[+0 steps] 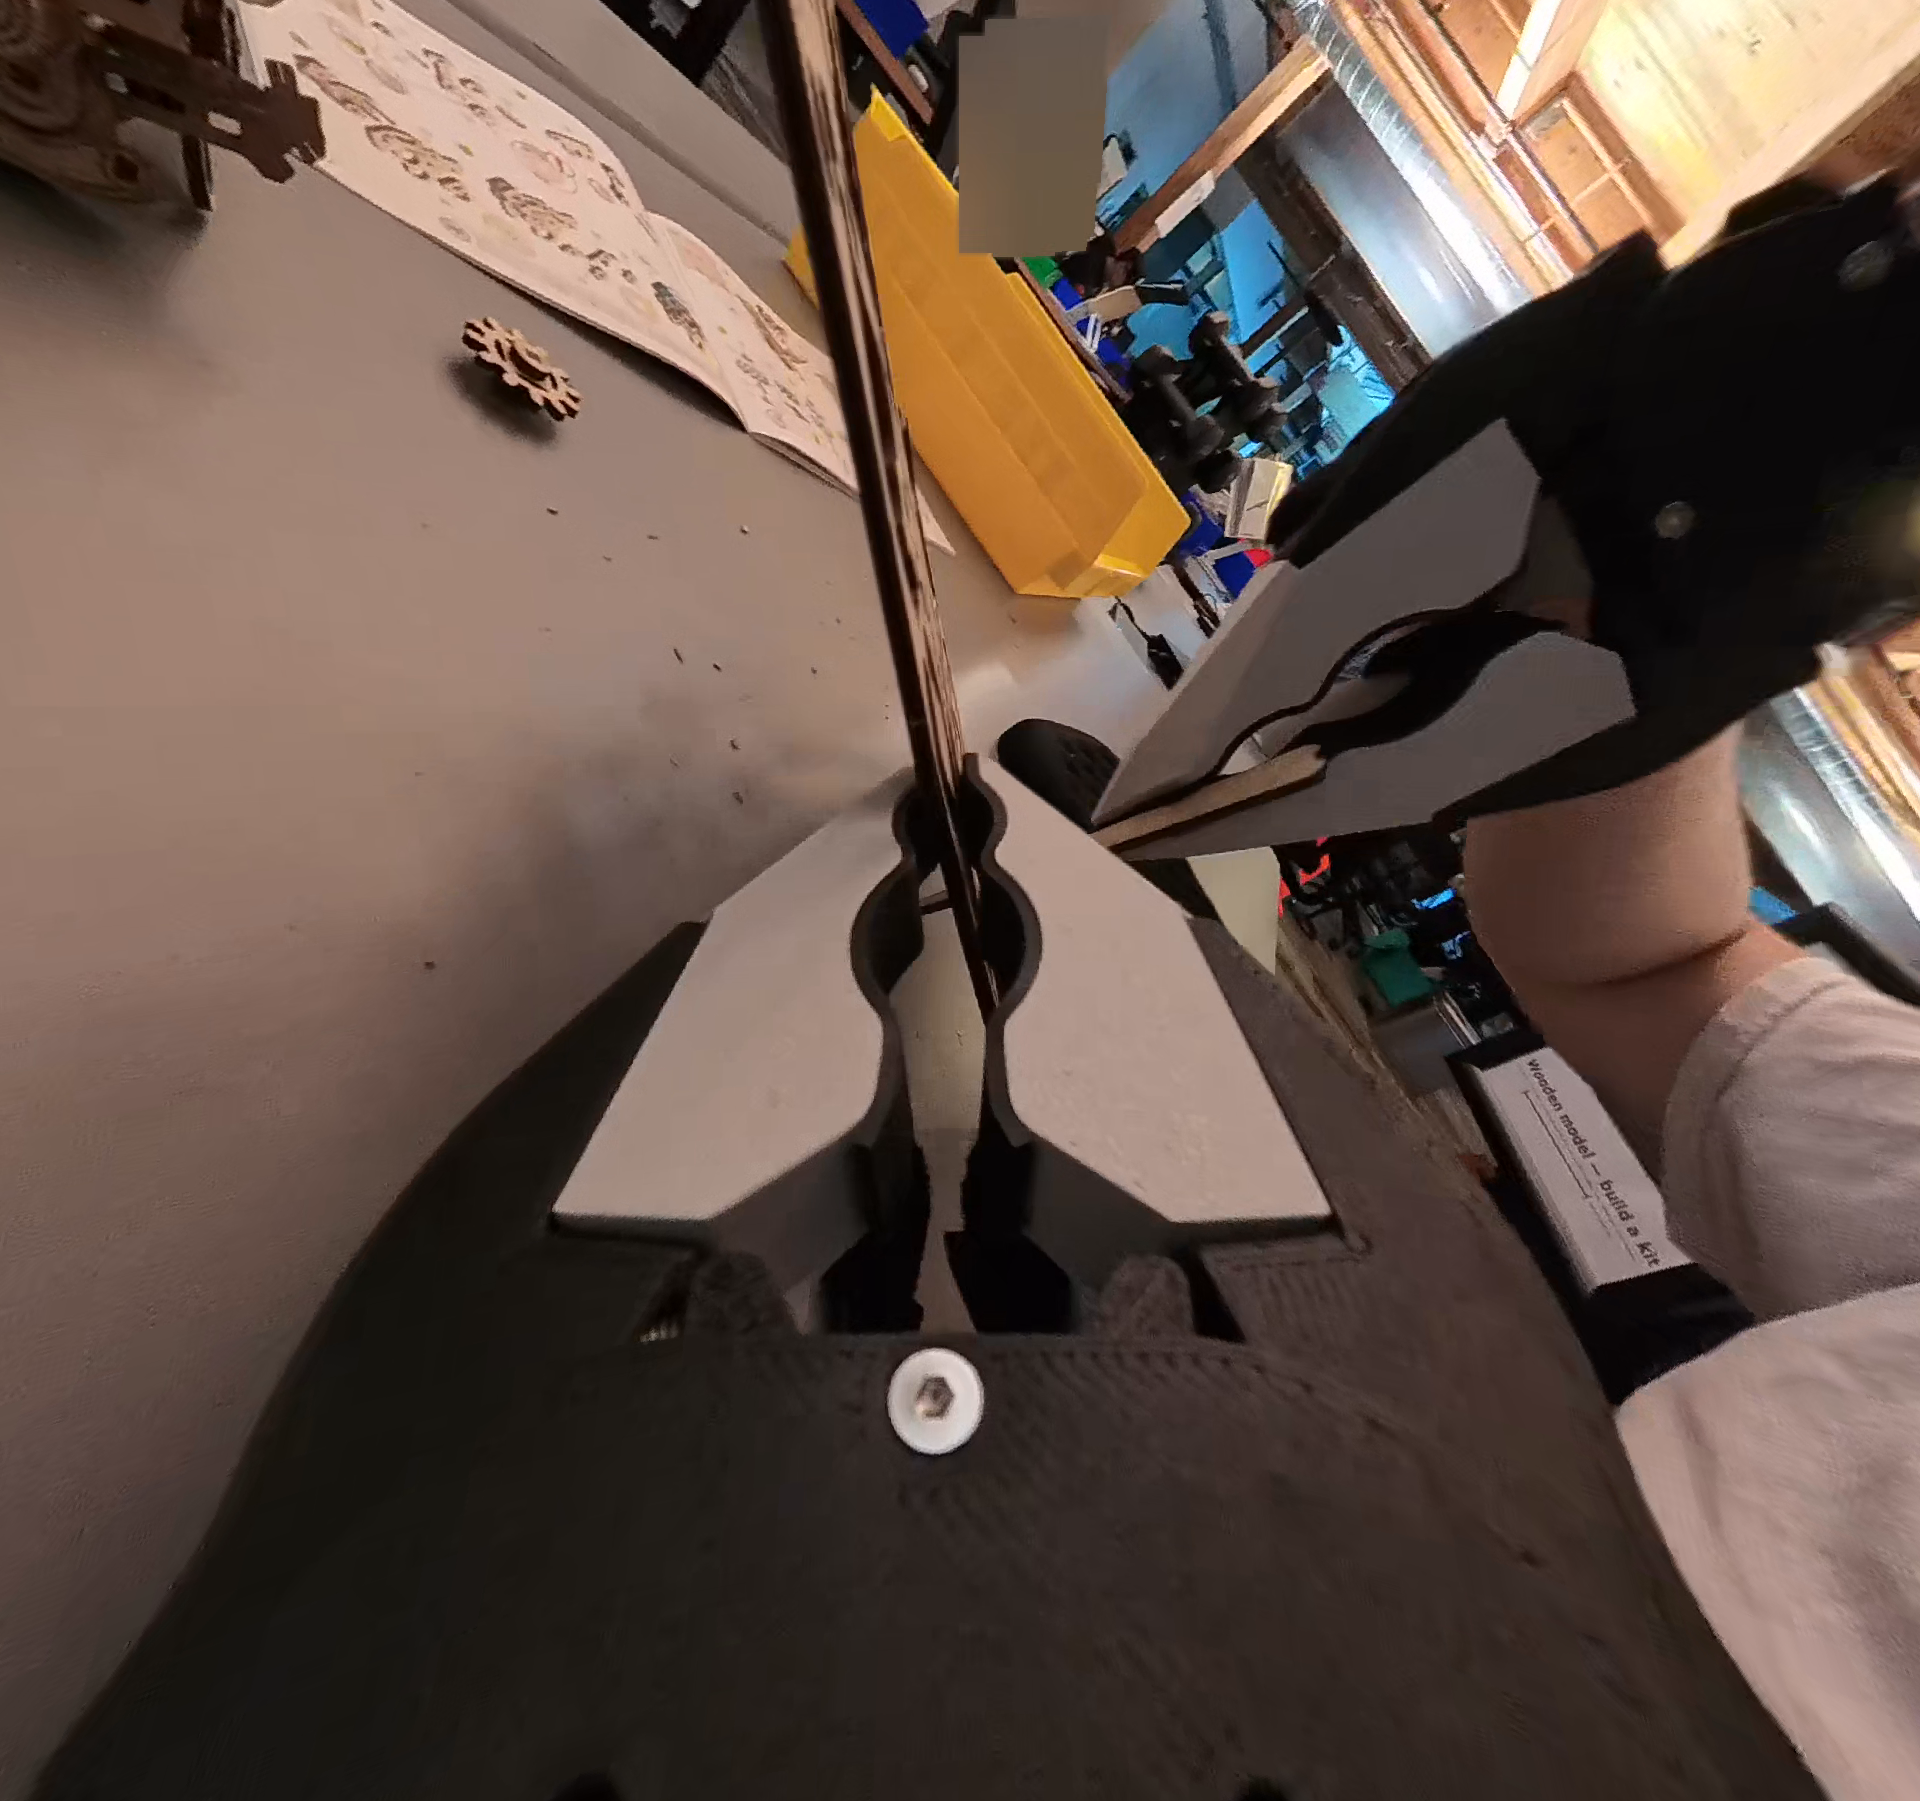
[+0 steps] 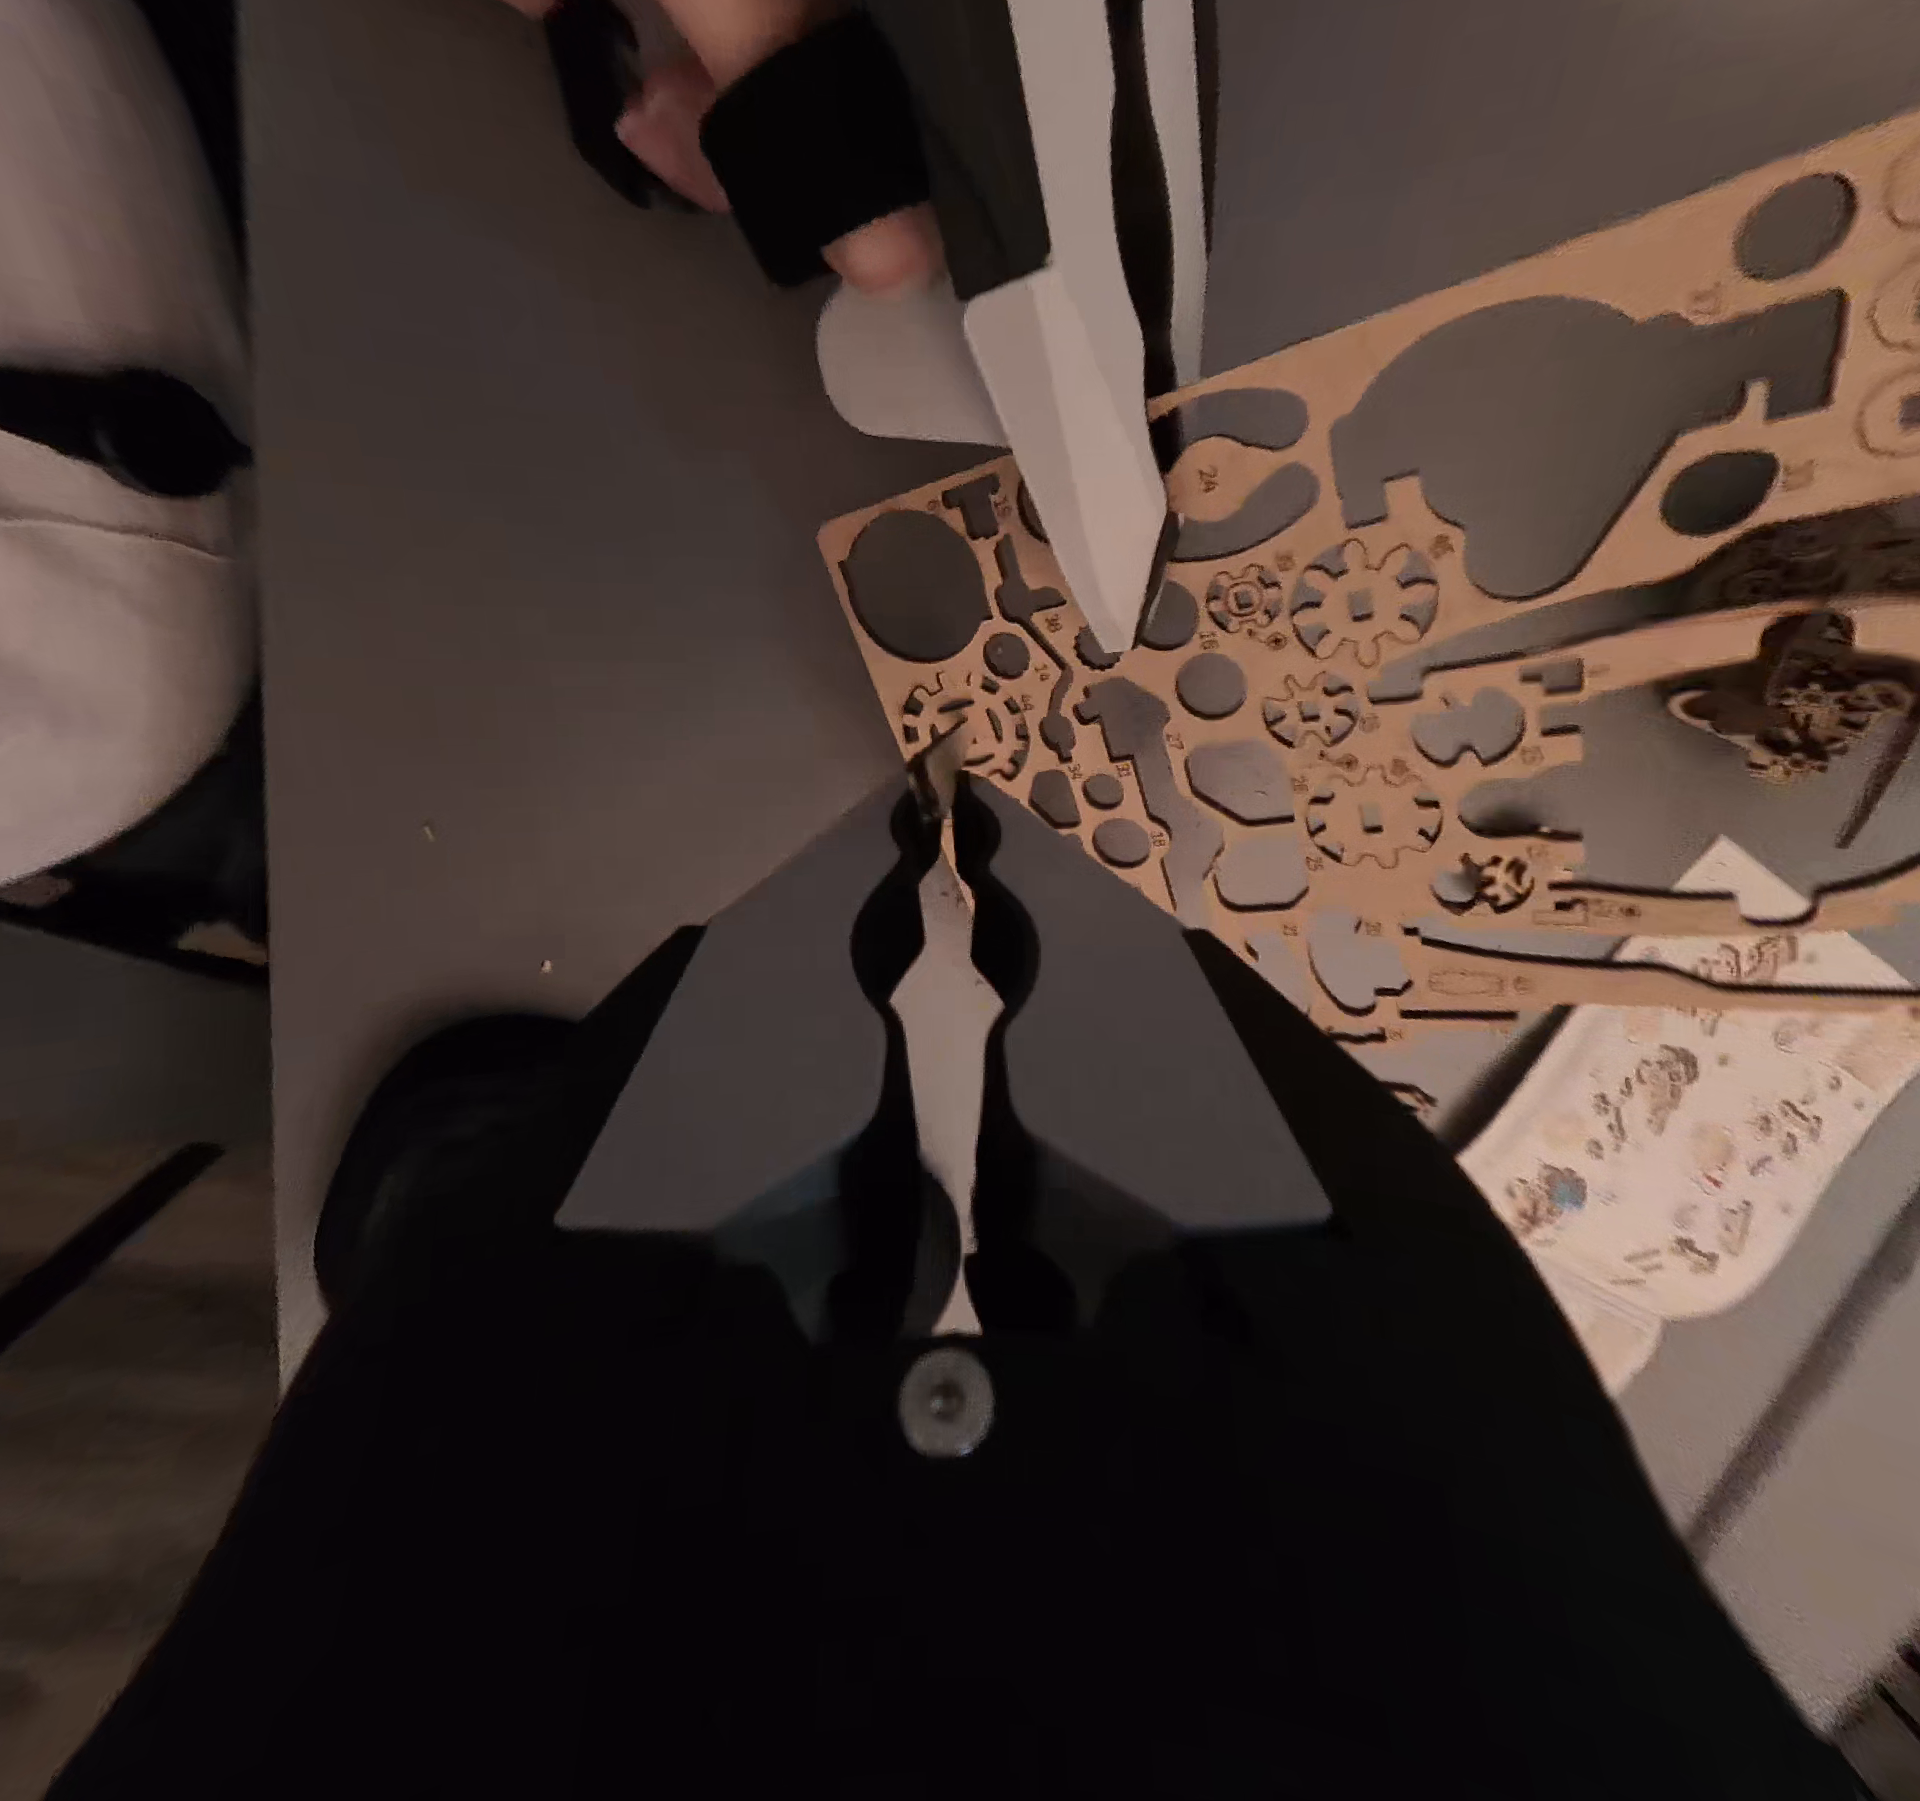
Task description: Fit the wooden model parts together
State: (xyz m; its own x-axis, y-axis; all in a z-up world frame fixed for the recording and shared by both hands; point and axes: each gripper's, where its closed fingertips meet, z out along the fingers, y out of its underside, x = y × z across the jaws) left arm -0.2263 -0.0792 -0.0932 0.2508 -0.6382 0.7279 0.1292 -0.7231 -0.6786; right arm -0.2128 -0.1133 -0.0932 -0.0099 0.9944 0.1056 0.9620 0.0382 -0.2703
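A thin wooden parts sheet with many cut-out shapes is held over the grey table. In the left wrist view the sheet shows edge-on as a dark line. My left gripper is shut on the sheet's edge; it also shows in the right wrist view, coming down from above. My right gripper is shut on a small wooden piece at the sheet's near corner. In the left wrist view the right gripper comes in from the right with flat wood between its jaws.
A part-built dark wooden model stands at the table's far left, also in the right wrist view. An open instruction booklet lies beside it. A loose wooden gear lies on the table. A yellow bin sits past the table's edge. Spacing between my two grippers at the tips: around 4 cm. Both grippers' tips are roughly 20 cm from the part-built dark wooden model.
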